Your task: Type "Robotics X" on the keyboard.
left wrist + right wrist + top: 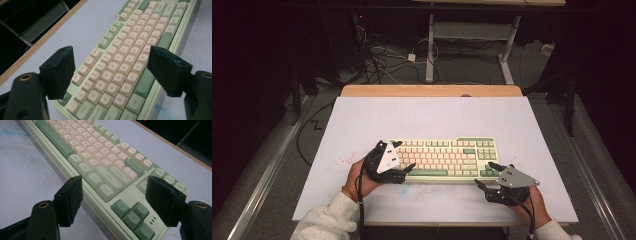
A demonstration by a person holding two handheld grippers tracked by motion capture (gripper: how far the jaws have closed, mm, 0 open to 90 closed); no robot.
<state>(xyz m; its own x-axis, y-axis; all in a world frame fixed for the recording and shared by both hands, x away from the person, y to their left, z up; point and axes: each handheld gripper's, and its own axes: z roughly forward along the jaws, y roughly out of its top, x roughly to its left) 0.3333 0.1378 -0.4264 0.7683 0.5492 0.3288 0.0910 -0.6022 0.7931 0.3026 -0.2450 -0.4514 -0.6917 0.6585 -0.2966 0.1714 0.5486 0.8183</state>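
- A green and cream keyboard [447,158] lies flat on the pale tabletop [427,117], in the near half of it, with its long side parallel to the near edge of the table.
- The left gripper [399,159] is at the left end of the keyboard. Its jaws are spread wide and hold nothing; in the left gripper view [110,72] they stand on either side of the letter keys, above the keyboard's left end.
- The right gripper [484,174] is at the near right corner of the keyboard. Its jaws are also spread wide and empty; in the right gripper view [112,195] one jaw is over the bare table in front of the keyboard, the other over the corner with the arrow keys [133,216].
- Each gripper is held by a hand [358,179] with a light sleeve [328,220] coming from the bottom edge.
- Behind the keyboard the tabletop is bare up to the wooden strip [432,90] at the far edge.
- To the left and right of the keyboard there is also free surface, and a narrower band between the keyboard and the near edge.
- Some faint reddish marks [344,161] are on the surface left of the left hand.
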